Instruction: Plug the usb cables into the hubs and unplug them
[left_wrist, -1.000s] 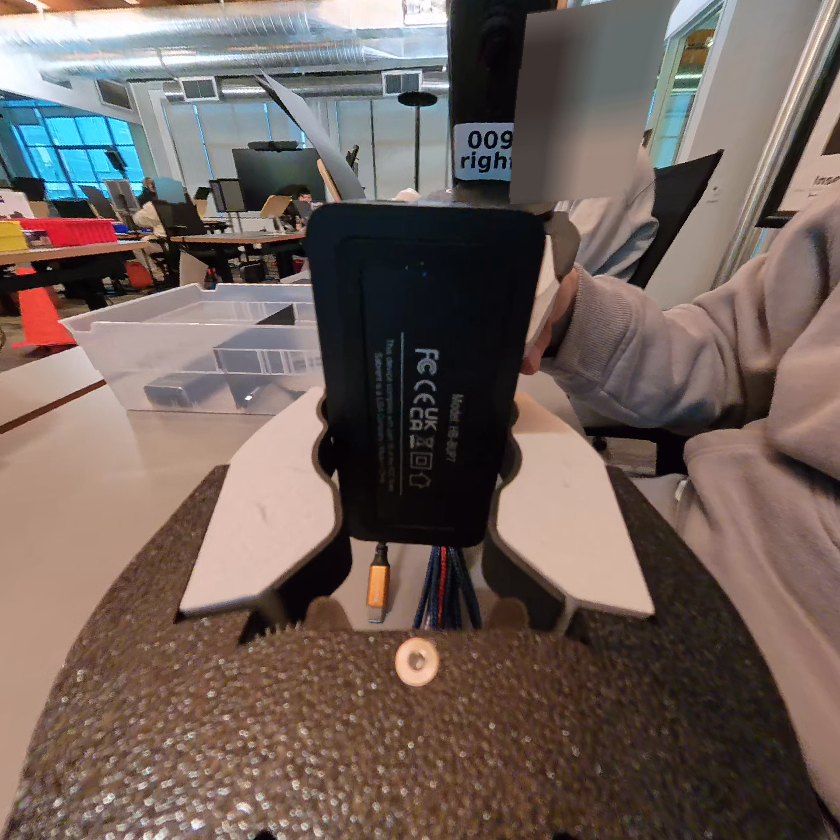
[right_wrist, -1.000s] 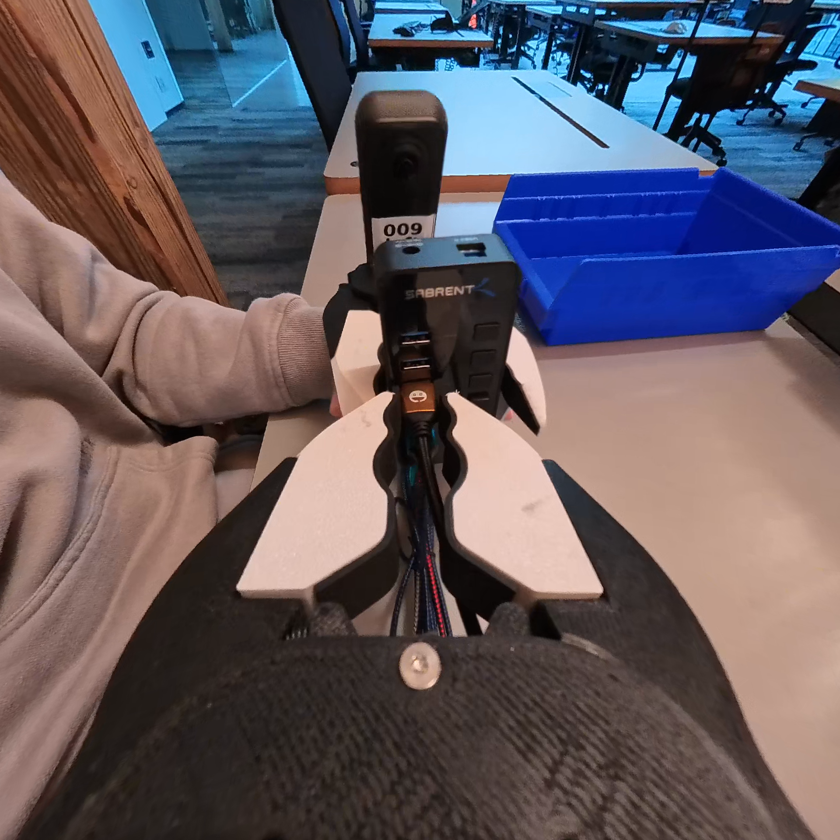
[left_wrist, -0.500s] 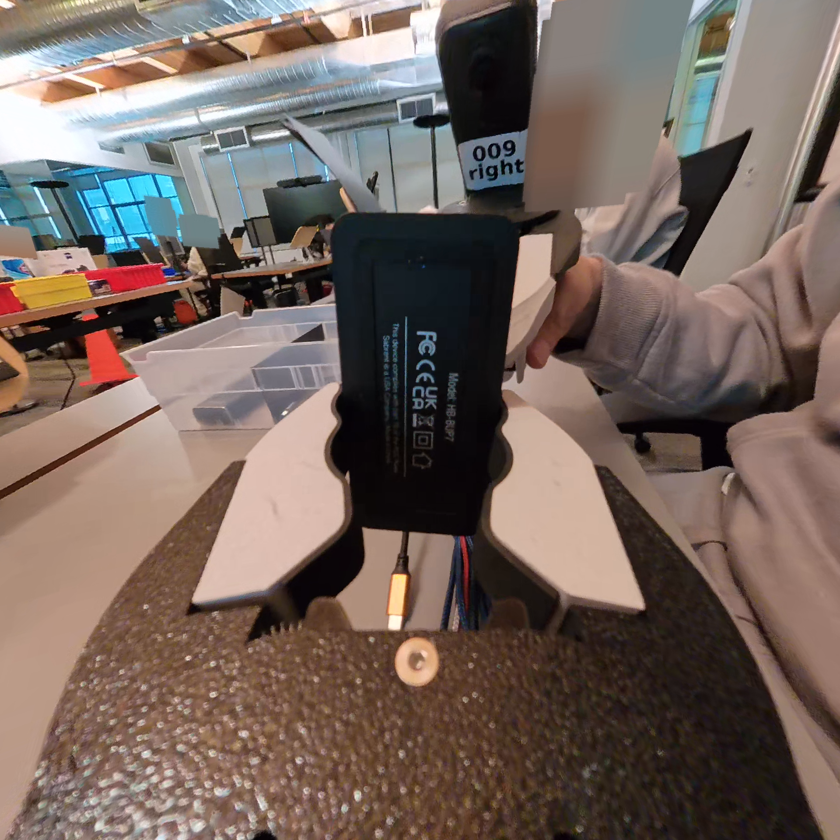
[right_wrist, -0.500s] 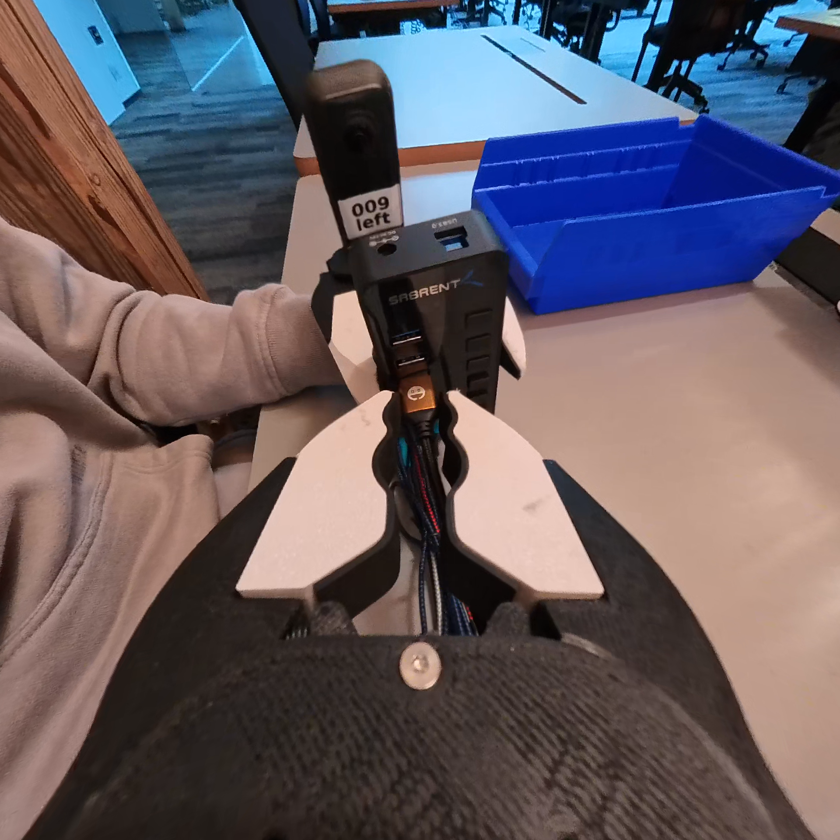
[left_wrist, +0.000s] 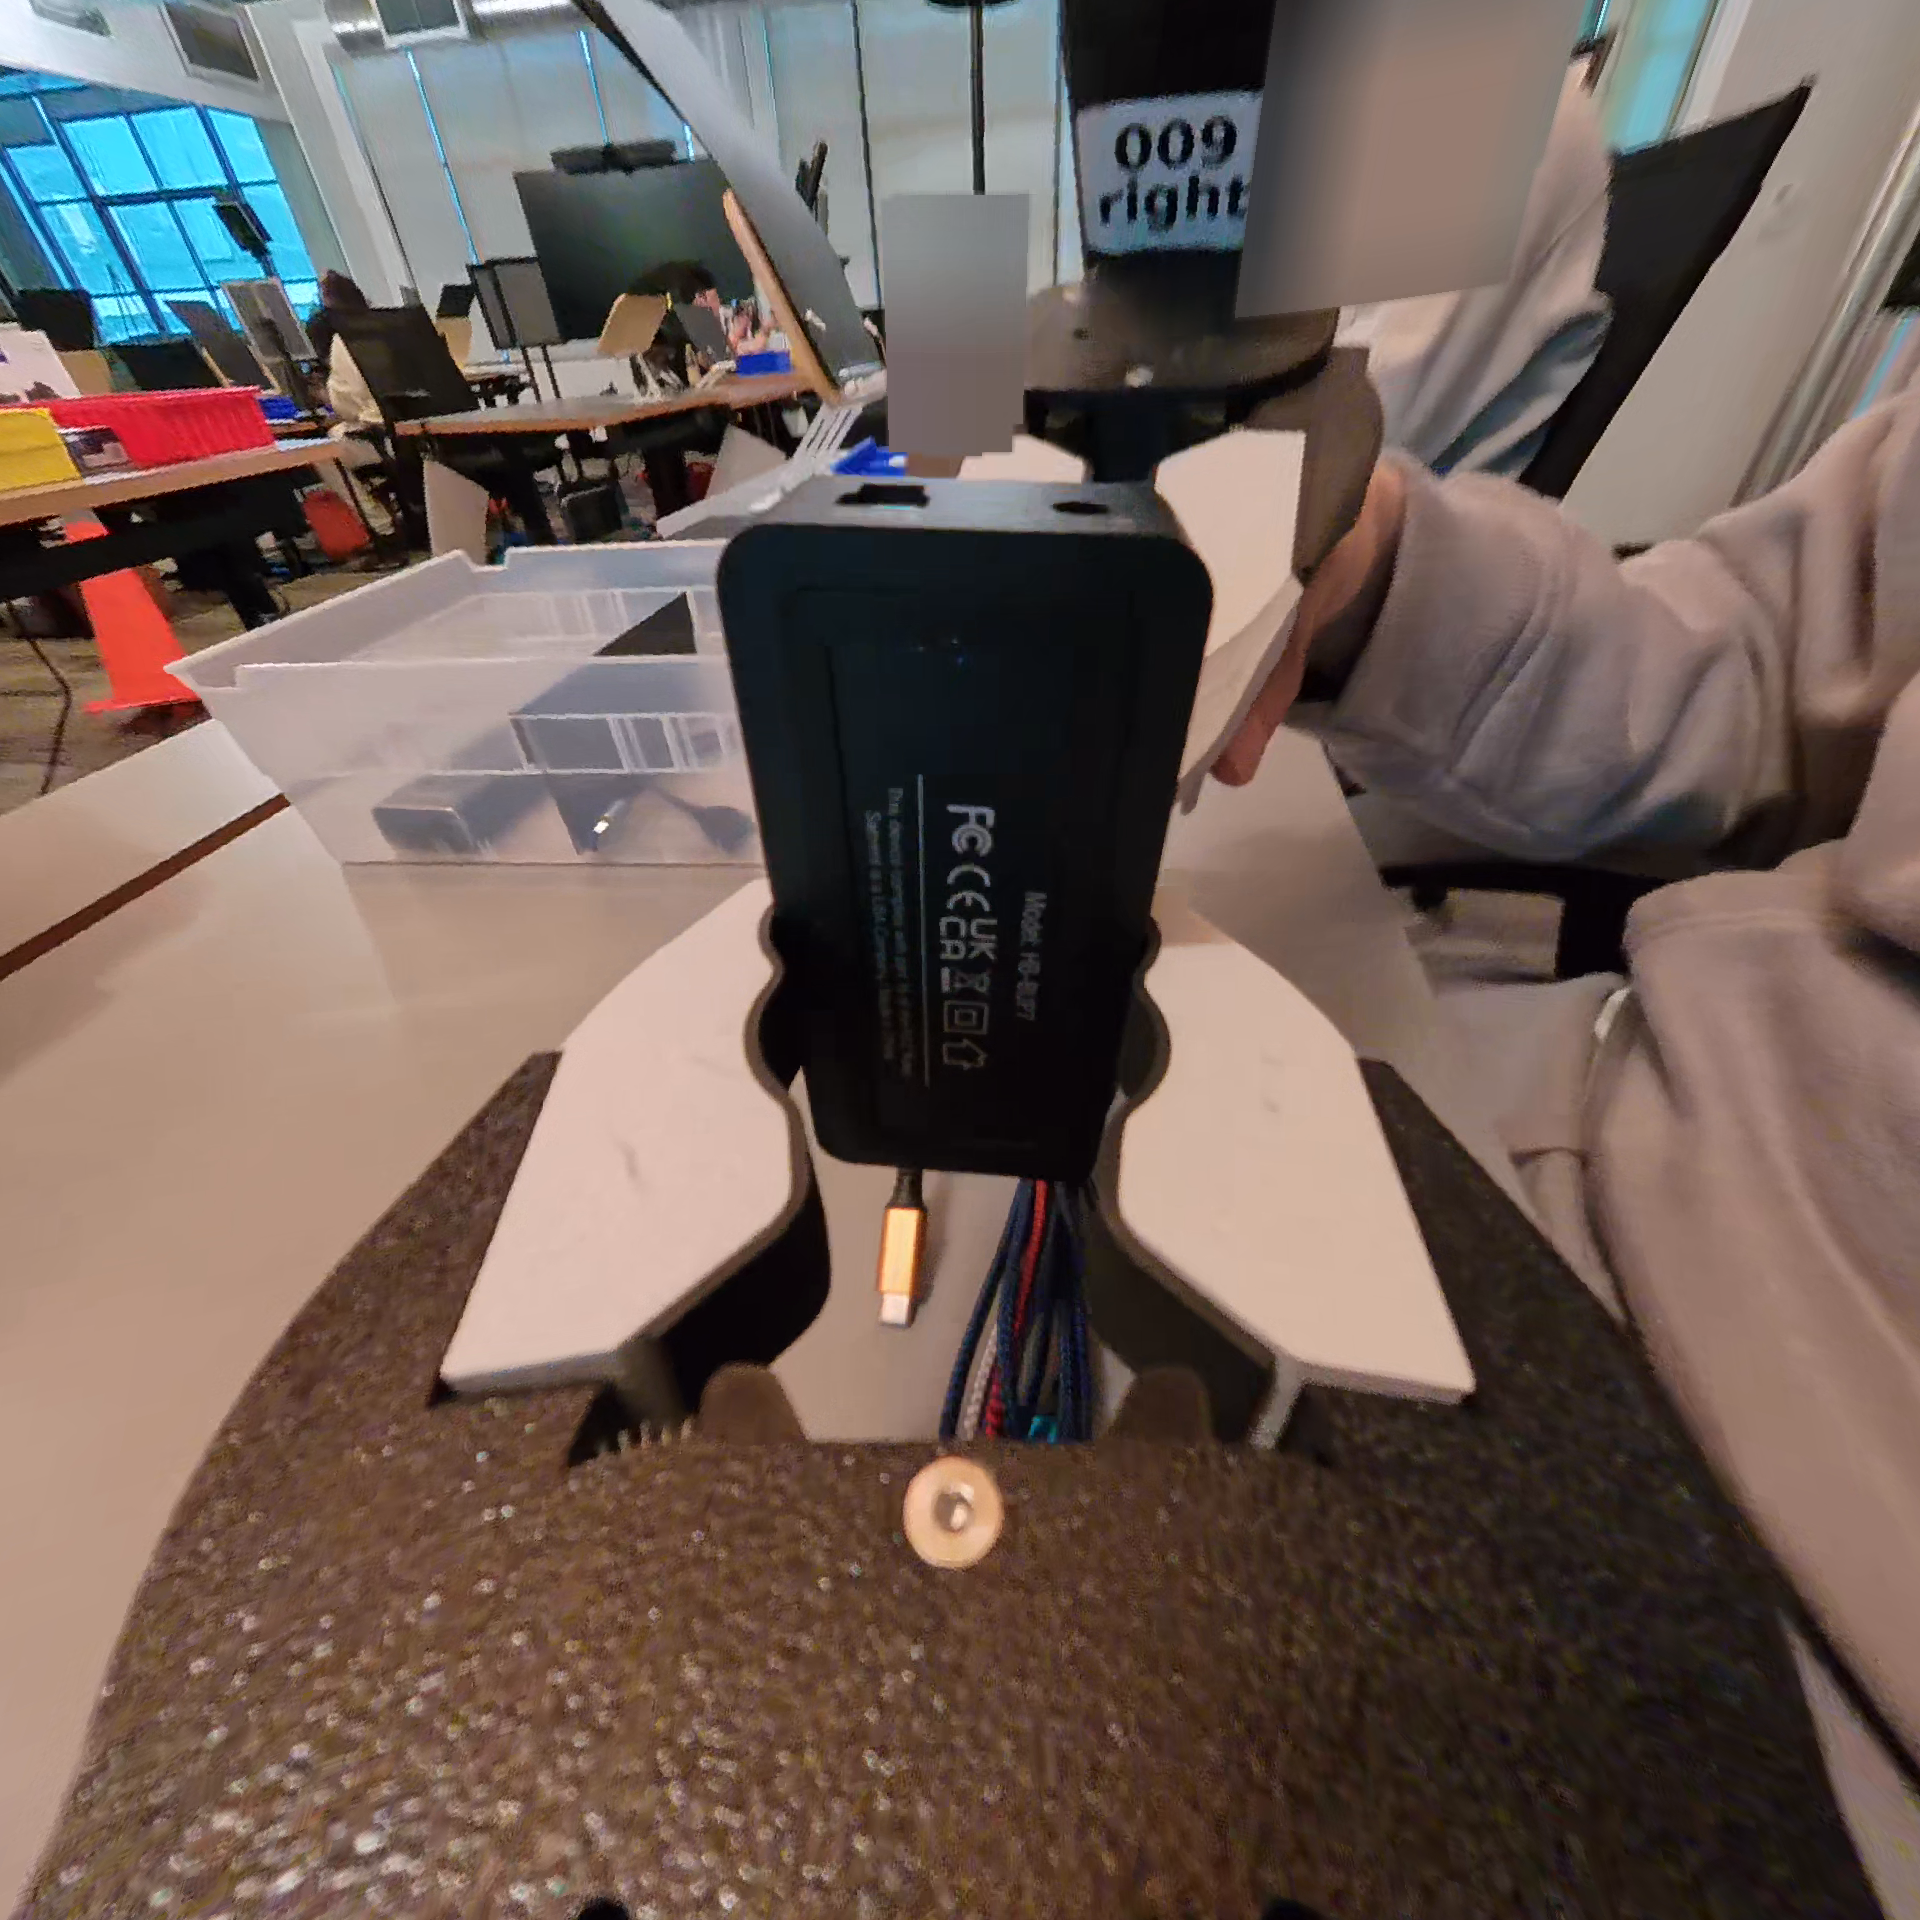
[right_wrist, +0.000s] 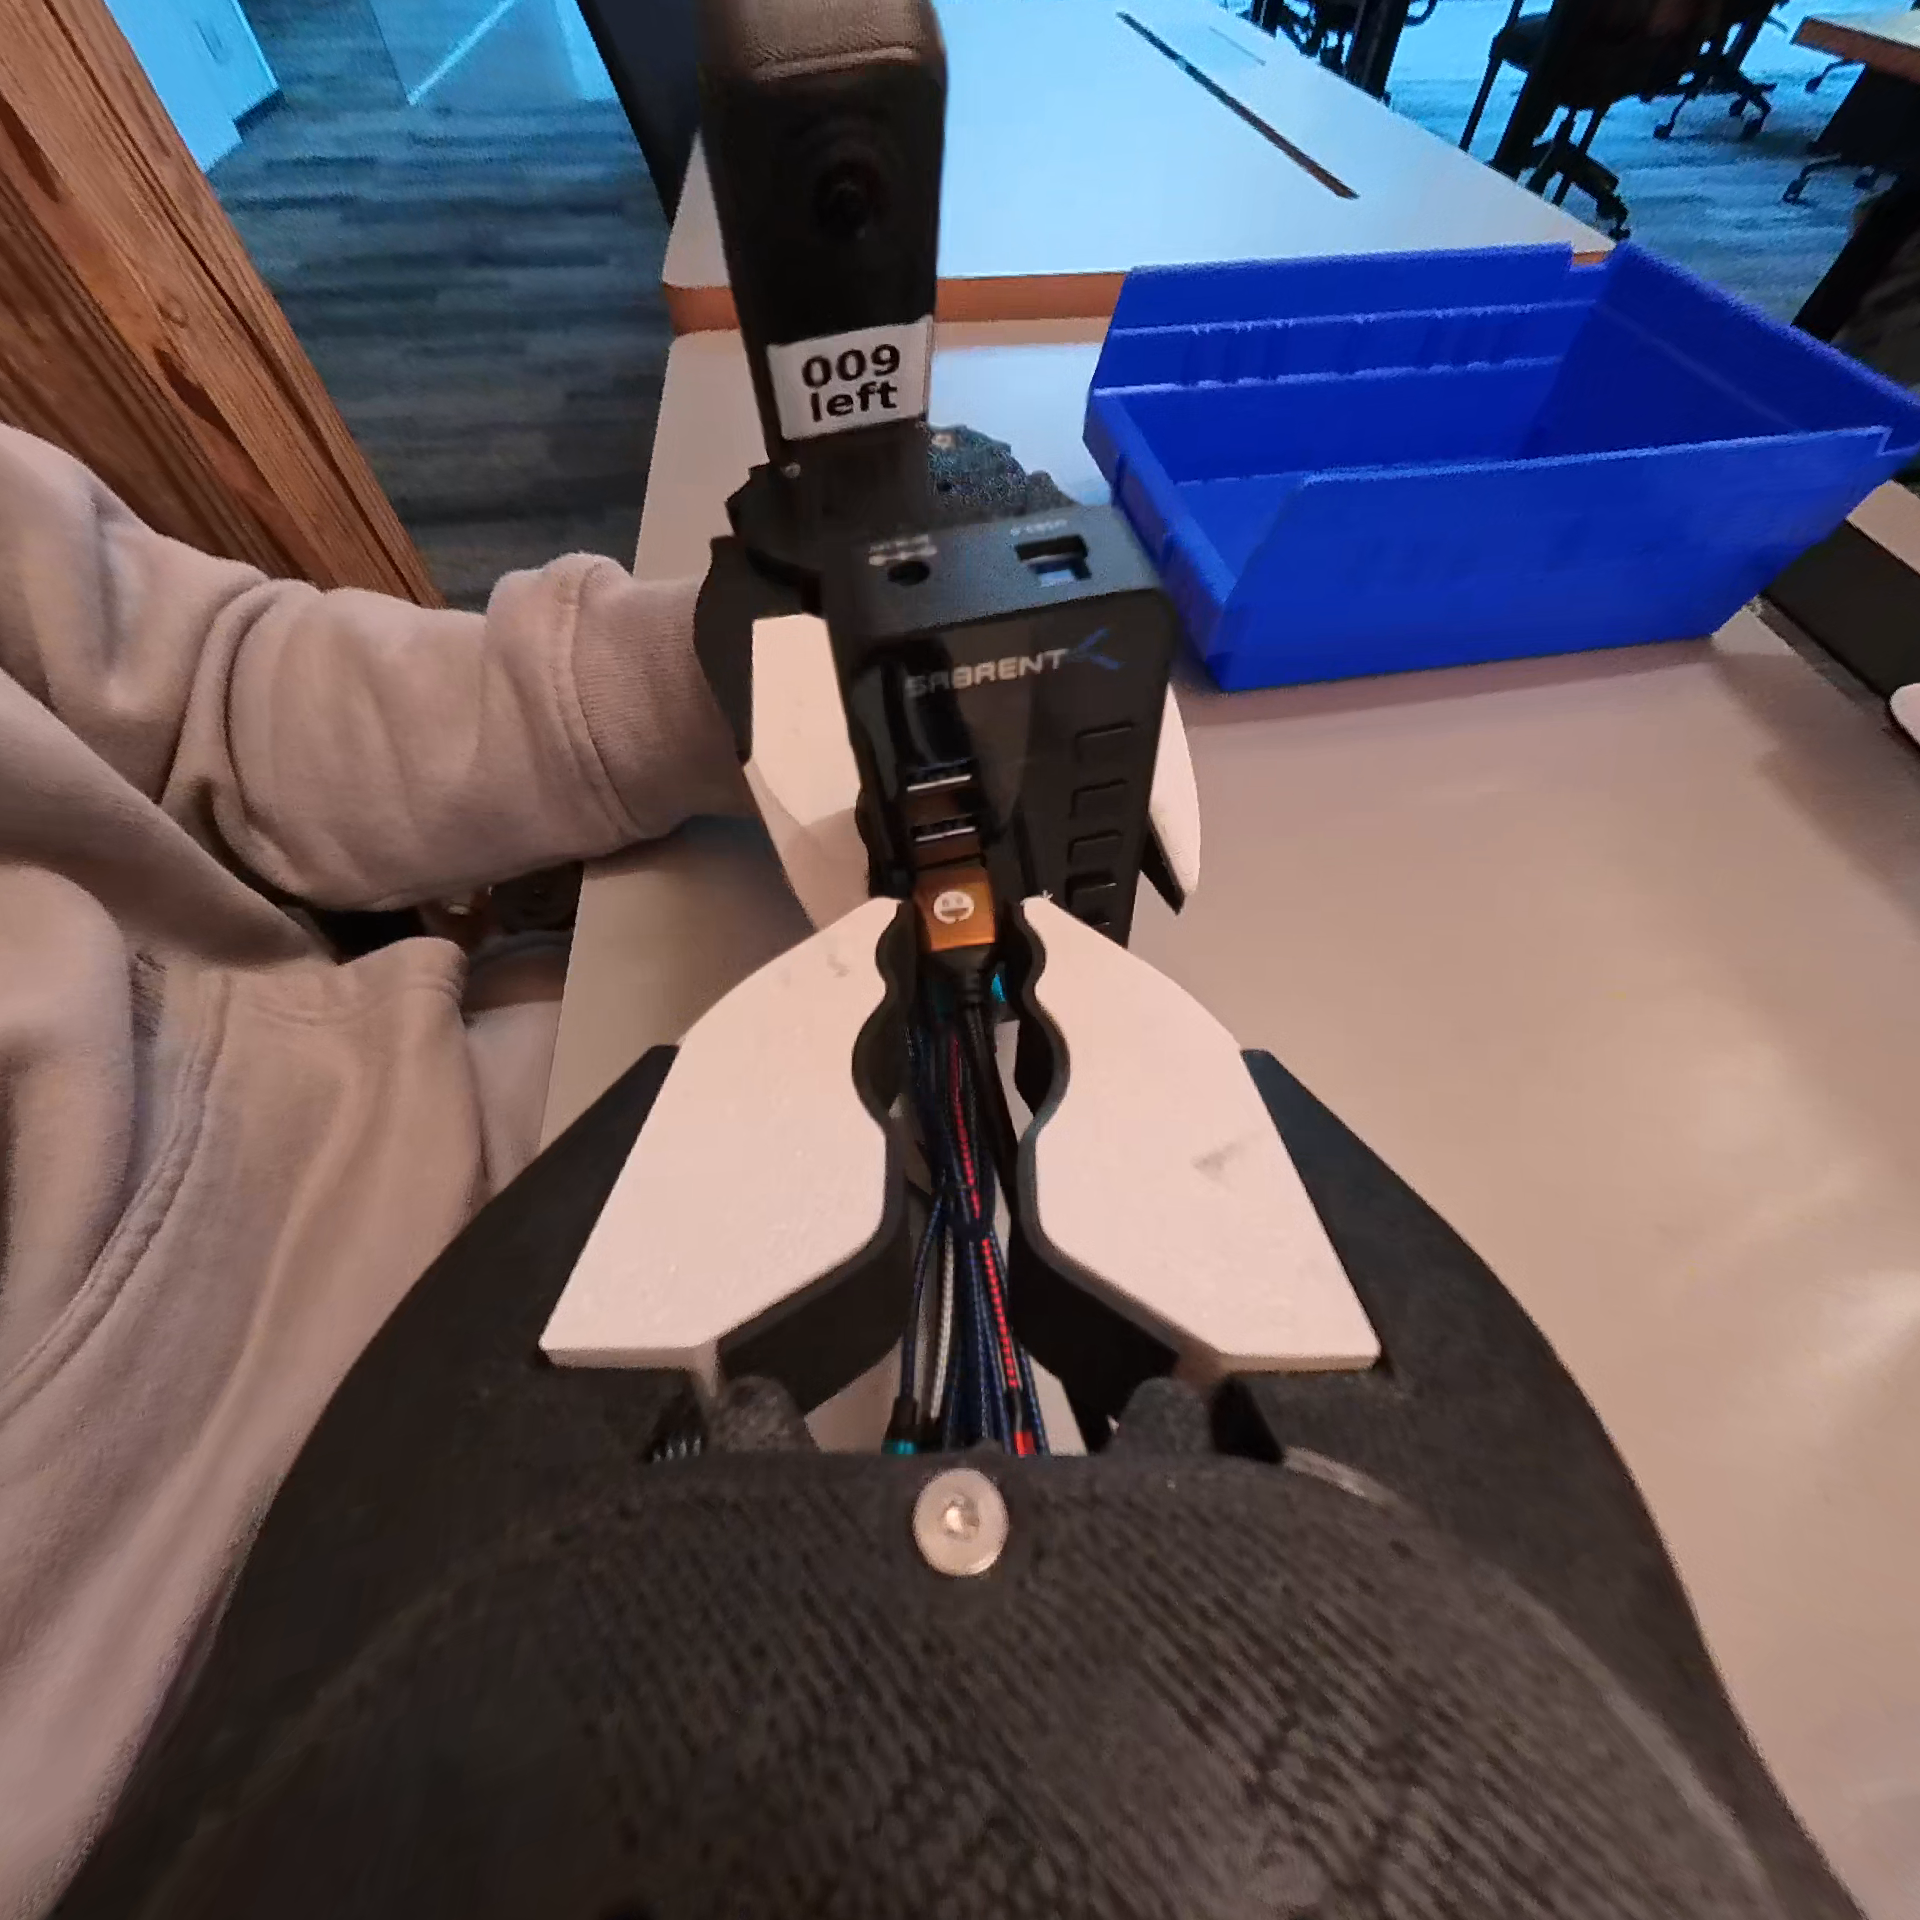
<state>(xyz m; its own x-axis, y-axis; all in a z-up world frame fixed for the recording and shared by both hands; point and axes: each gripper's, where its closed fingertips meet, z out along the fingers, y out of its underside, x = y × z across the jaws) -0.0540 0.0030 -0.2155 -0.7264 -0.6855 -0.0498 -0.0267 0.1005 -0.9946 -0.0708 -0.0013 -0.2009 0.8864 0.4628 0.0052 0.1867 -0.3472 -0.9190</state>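
Observation:
My left gripper (left_wrist: 956, 935) is shut on the lower half of a black USB hub (left_wrist: 966, 790) and holds it upright above the table, back face towards the camera. The hub's port side shows in the right wrist view (right_wrist: 1039, 717). My right gripper (right_wrist: 956, 912) is shut on an orange USB plug (right_wrist: 954, 920) pressed against the hub's lower ports; I cannot tell how deep it sits. The cable's orange free end (left_wrist: 900, 1257) hangs under the hub beside a bundle of braided cables (left_wrist: 1029, 1320). The right gripper's fingers (left_wrist: 1236, 665) show behind the hub.
A clear plastic bin (left_wrist: 468, 727) with dark hubs and cables stands on the table (left_wrist: 260, 1039) to the left. A blue divided bin (right_wrist: 1455, 488) stands at the right. A person's grey sleeves (right_wrist: 364, 727) and body border the table.
Both grippers and the hub have shifted together. The hub's top end now tips towards the left camera, showing its top sockets. The right gripper stays shut on the orange plug.

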